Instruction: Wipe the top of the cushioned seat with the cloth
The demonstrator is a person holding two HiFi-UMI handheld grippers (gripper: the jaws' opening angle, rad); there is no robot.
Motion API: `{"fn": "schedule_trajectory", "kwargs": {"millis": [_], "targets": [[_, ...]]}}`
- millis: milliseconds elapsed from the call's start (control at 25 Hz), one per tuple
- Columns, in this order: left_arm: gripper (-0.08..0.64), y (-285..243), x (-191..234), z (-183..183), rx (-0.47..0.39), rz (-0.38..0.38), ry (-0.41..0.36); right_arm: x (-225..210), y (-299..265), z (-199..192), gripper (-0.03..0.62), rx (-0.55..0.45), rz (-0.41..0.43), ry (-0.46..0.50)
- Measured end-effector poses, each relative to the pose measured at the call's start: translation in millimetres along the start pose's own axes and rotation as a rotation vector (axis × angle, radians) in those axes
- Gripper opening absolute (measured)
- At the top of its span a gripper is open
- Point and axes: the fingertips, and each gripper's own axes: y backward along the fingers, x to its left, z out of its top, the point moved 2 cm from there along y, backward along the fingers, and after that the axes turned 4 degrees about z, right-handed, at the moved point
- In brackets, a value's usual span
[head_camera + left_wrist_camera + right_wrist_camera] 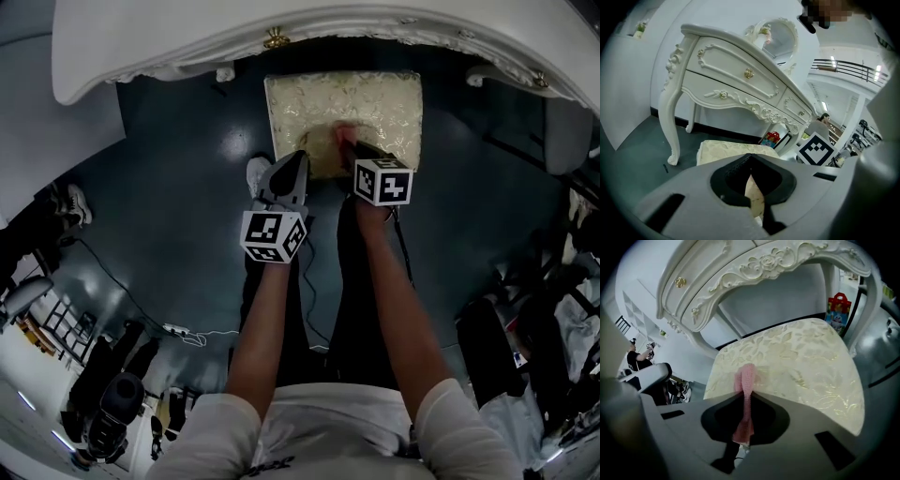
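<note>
Fingers of the right gripper (pixel 746 393) are clenched on the pink cloth (pixel 745 378), whose free end seems to rest on the near part of the cushioned seat (pixel 806 357), which stands on the floor before the white desk (pixel 281 28). The left gripper (pixel 751 155) has its fingers together on nothing, near the seat's near left corner. I judge a wiping stroke in hand. A further sweep calls for a firm grip and steady downward pressure across the top.
</note>
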Motion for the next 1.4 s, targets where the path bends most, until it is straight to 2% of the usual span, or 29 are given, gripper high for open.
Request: {"fn": "schedule_trajectory", "kwargs": {"millis": [440,520,640,760,960,1200,1400], "targets": [[0.014,-31,-69,-15,0.032,-0.057,-0.001,-88,62,9,0.023,-0.096,-0.084,-0.114],[0.014,-37,-80,-17,0.040,-0.071,-0.009,-102,72,13,0.023,-0.109,-0.104,-0.113],[0.014,-44,-90,-20,0.051,-0.088,-0.018,-119,84,15,0.023,-0.098,-0.149,-0.055],[0.014,-47,-95,-21,0.056,-0.100,-0.025,-134,92,17,0.023,-0.094,-0.185,-0.027],[0.014,-47,-96,-21,0.055,-0.100,-0.025,-160,101,18,0.023,-0.097,-0.234,-0.074],[0.014,-46,-95,-25,0.058,-0.109,-0.030,-188,87,6,0.023,-0.037,-0.234,-0.120],[0.014,-35,-84,-23,0.052,-0.097,-0.021,-183,93,12,0.023,-0.056,-0.240,-0.141]]}}
